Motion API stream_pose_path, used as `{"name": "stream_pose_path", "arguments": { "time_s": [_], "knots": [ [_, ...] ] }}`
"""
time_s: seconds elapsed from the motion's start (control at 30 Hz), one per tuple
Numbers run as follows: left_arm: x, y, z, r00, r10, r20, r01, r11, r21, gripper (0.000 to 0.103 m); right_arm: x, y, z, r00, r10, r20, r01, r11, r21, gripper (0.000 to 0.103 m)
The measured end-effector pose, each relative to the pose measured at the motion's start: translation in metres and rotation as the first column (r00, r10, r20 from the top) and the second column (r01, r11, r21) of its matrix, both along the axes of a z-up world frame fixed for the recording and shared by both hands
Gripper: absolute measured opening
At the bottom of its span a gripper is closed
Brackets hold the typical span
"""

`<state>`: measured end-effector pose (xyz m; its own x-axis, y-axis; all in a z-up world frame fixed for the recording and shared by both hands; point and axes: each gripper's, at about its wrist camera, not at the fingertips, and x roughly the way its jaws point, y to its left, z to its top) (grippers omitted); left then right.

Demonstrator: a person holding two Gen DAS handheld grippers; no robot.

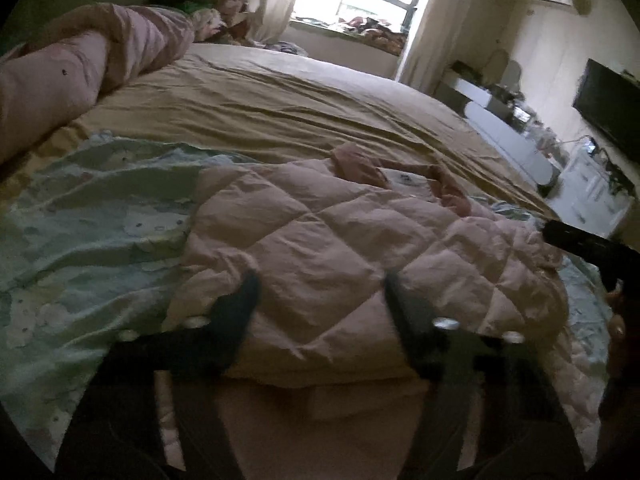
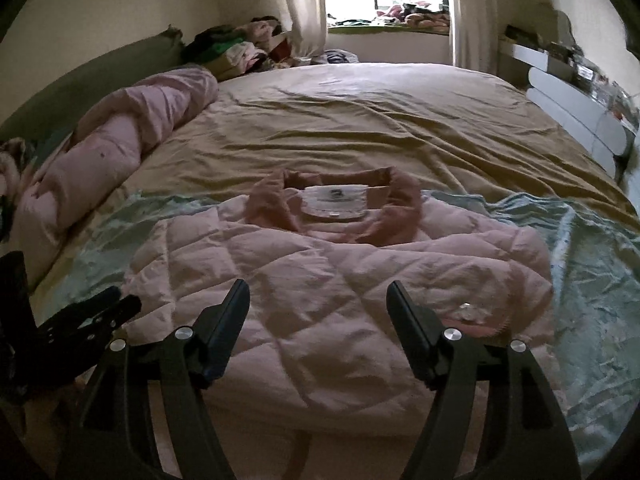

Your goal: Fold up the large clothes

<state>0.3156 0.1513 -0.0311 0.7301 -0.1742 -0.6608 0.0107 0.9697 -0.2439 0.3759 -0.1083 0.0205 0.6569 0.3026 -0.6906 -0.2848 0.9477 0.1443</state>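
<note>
A pink quilted jacket lies folded on a pale green printed sheet at the near end of the bed, its collar and white label pointing away from me. My right gripper hovers over the jacket's near half, jaws wide apart, with nothing pinched. My left gripper is blurred; its fingers stand apart over the jacket's near left part, and no fabric is pressed between the pads. In the right wrist view the left gripper sits at the jacket's left edge.
The tan bedsheet stretches to the window. A rolled pink quilt lies along the left side, with a pile of clothes behind it. White drawers and a dark screen stand to the right of the bed.
</note>
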Motion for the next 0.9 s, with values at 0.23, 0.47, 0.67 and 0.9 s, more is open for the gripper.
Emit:
{"name": "stream_pose_path", "arguments": {
  "time_s": [0.23,0.47,0.67,0.9],
  "knots": [
    [0.016,-0.003,-0.039,0.988,-0.016,-0.155,0.014,1.000,-0.013,0.036,0.013,0.025,-0.007,0.998,0.050,-0.033,-0.051,0.999,-0.012,0.070],
    [0.017,-0.009,-0.049,0.987,-0.005,-0.161,0.008,1.000,0.019,0.036,0.031,0.047,-0.018,0.993,0.098,-0.072,-0.100,0.995,-0.025,0.070],
    [0.017,-0.008,-0.050,0.986,-0.011,-0.169,0.014,1.000,0.018,0.035,0.064,0.064,-0.084,0.964,0.078,-0.253,-0.129,0.972,-0.195,0.070],
    [0.020,-0.008,-0.052,0.984,-0.013,-0.175,0.018,0.999,0.029,0.035,0.067,0.066,-0.110,0.968,0.036,-0.247,-0.088,0.976,-0.201,0.072]
  ]
}}
